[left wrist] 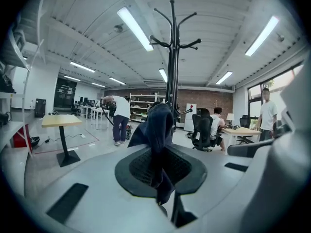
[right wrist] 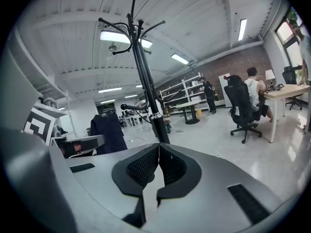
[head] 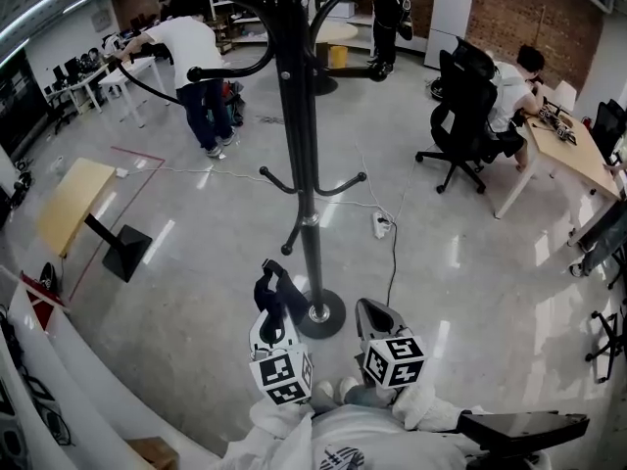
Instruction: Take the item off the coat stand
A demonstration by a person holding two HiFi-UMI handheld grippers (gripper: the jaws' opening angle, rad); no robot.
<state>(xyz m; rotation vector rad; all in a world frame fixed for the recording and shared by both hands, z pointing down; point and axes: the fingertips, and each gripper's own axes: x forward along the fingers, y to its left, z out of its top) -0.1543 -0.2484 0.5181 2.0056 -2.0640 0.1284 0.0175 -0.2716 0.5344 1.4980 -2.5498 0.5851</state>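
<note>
The left gripper was clamped on the dark cloth item, with its jaws pinching a fold of the fabric. The rest of the fabric rose in a bunched hump above the pads, and a short tail hung below them. In the head view the item sat at the gripper's tip, low down and just beside the foot of the coat stand, well below the stand's curved hooks. The right gripper view showed it to the left of the black pole and apart from it, so it hung from the gripper alone and not from any hook. The right gripper was held beside the left one, on the other side of the stand's round base. Its jaws were pressed together with nothing between them. The pale glossy floor spread around the stand, with a white power strip and its cable lying beyond the base. A wooden table stood to the left. Farther back, a person in a white top bent forward, and another person sat in a black office chair at a desk.
</note>
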